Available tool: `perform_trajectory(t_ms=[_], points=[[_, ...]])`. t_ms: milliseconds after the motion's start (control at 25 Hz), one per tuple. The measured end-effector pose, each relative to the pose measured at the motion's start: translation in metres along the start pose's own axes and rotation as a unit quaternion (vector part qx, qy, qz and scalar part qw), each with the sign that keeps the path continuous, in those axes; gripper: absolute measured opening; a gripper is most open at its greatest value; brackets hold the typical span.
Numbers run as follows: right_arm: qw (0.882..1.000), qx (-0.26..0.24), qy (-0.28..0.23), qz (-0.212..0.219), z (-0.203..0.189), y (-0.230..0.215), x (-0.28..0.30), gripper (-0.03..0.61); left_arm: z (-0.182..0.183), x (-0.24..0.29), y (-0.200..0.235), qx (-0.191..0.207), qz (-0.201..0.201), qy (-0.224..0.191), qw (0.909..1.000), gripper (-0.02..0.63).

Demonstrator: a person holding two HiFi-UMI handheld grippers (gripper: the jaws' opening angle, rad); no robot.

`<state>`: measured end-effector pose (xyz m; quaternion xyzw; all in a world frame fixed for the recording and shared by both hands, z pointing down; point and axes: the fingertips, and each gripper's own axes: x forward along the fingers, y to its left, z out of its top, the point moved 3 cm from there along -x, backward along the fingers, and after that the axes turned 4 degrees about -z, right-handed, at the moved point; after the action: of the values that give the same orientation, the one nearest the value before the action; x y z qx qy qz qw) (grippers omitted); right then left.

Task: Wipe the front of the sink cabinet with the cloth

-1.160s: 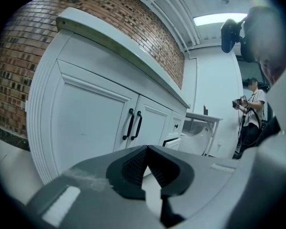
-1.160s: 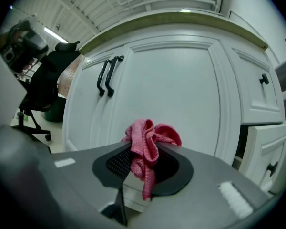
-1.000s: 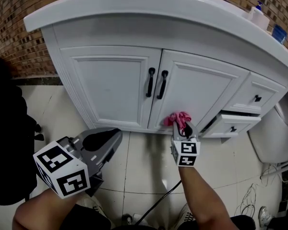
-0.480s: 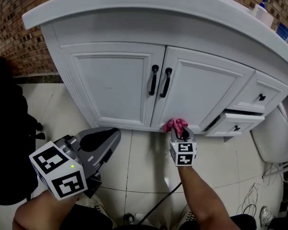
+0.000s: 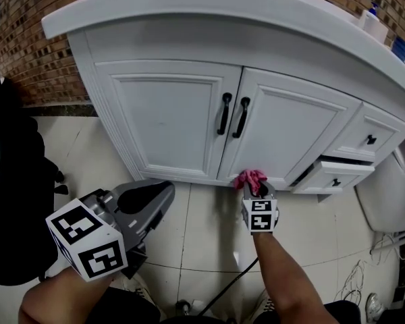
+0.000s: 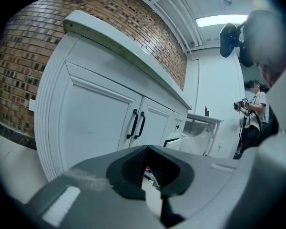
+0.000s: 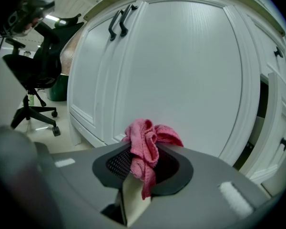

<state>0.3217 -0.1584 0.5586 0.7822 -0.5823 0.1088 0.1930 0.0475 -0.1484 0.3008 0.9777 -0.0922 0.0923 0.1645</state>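
step: wiping, I judge, low on the front | my right tongs (image 5: 257,189) clamped on the pink cloth (image 5: 250,178), at the foot of the right door (image 5: 283,133) of the sink cabinet (image 5: 169,117) | left tongs (image 5: 152,196) together, empty, well back | next: press cloth flat, sweep up the panel

Washroom corner, white sink cabinet (image 5: 169,120), brick wall (image 5: 27,52), tiled floor (image 5: 202,228), office chair (image 7: 38,66) nearby

Cloth (image 5: 250,178) low before the right door (image 5: 290,130), left of the open drawer (image 5: 334,179).
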Motion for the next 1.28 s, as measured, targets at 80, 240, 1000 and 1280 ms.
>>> perform_trajectory(t_ms=[80, 240, 1000, 1280], points=[[1.0, 0.003, 0.006, 0.001, 0.0, 0.001, 0.001, 0.1, 0.0, -0.002, -0.001, 0.002, 0.001, 0.001, 1.0, 0.005], [1.0, 0.013, 0.025, 0.012, 0.001, -0.001, 0.002, 0.1, -0.001, -0.006, -0.003, 0.004, 0.004, -0.002, 1.0, 0.005], [0.994, -0.007, -0.096, 0.055, 0.108, 0.069, -0.058, 0.1, 0.007, -0.031, 0.001, -0.009, -0.001, -0.022, 0.9997, 0.005], [0.978, -0.048, -0.204, 0.016, 0.179, 0.089, -0.087, 0.1, 0.003, -0.035, 0.004, -0.01, 0.001, -0.019, 0.9998, 0.005]])
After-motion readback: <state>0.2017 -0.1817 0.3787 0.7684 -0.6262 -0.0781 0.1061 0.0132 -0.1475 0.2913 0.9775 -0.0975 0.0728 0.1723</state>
